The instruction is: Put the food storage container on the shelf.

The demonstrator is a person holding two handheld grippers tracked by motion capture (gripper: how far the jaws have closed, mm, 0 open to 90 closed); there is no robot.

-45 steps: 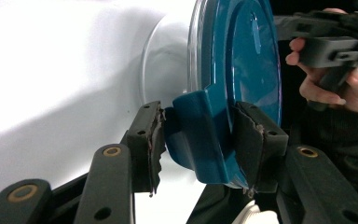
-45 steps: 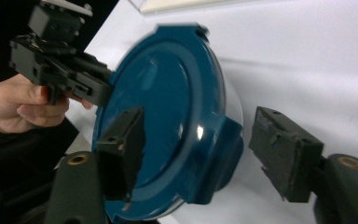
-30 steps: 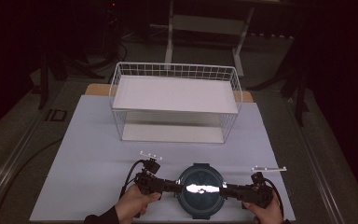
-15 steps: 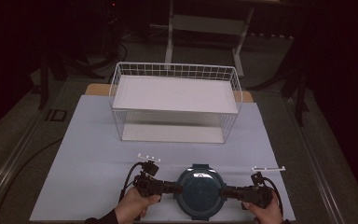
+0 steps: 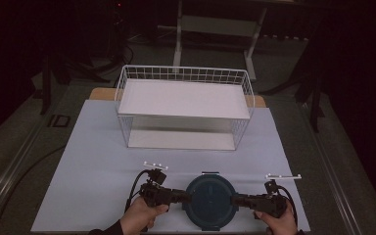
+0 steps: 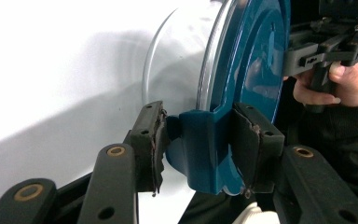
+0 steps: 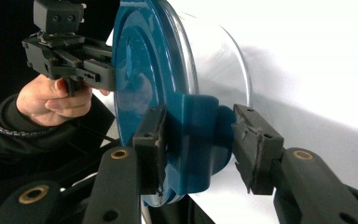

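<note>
Blue-lidded clear container sits at the table's near edge, between both hands. Left gripper clamps the lid's left latch tab. Right gripper's jaws, just closing, straddle the right latch tab; one pad stands clear.

A round glass container sits upright near the table's front edge — clear wall, teal-blue lid on top. The lid is seated flat, a blue latch tab folded down at each side.
</note>
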